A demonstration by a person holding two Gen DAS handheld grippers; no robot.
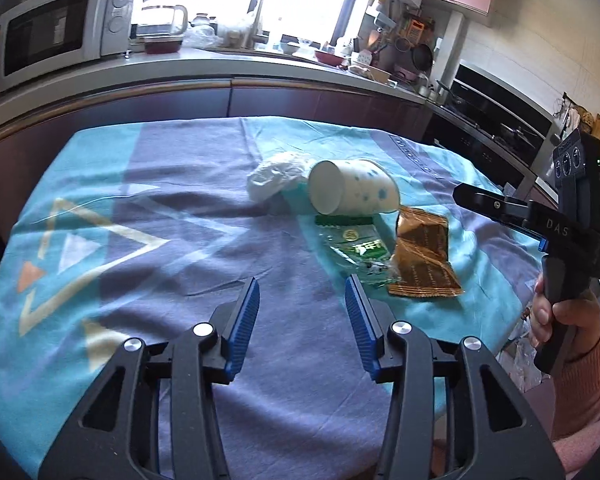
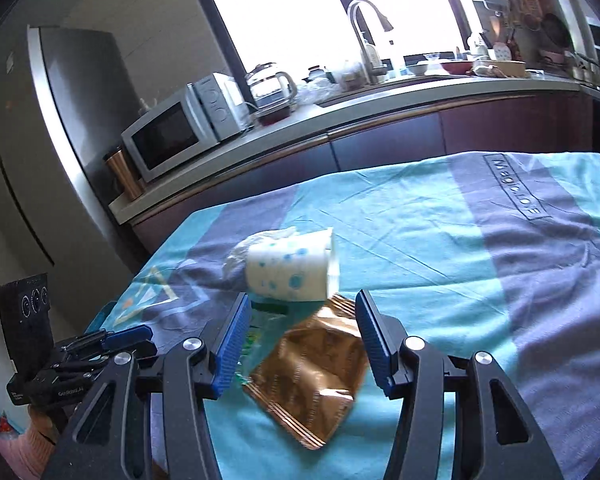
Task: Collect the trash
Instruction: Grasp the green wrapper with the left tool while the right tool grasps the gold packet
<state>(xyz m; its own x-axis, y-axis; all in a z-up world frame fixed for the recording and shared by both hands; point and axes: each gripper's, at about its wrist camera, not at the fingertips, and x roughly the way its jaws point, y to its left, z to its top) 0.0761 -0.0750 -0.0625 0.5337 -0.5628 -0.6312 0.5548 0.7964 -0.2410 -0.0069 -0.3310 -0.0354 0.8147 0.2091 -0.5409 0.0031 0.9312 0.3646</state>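
A white paper cup with blue dots (image 1: 352, 192) (image 2: 292, 268) lies on its side on the blue patterned tablecloth (image 1: 140, 220). Crumpled white plastic (image 1: 274, 176) (image 2: 240, 254) sits behind it. In front lie a clear green wrapper (image 1: 356, 250) (image 2: 256, 332) and a golden-brown foil wrapper (image 1: 422, 258) (image 2: 312, 376). My left gripper (image 1: 302, 292) stands open over bare cloth, just left of the green wrapper. My right gripper (image 2: 302, 300) is open above the foil wrapper, which shows between its fingers without the pads touching it. A hand (image 1: 560, 320) holds that gripper at the table's right edge.
Behind the table runs a kitchen counter (image 1: 220, 68) with a microwave (image 1: 48, 36) (image 2: 172, 136), a glass kettle (image 1: 164, 16), a sink tap (image 2: 364, 32) and dishes. A steel fridge (image 2: 60, 120) stands far left, an oven (image 1: 500, 120) at the right. The left gripper's body (image 2: 80, 360) shows low at the left.
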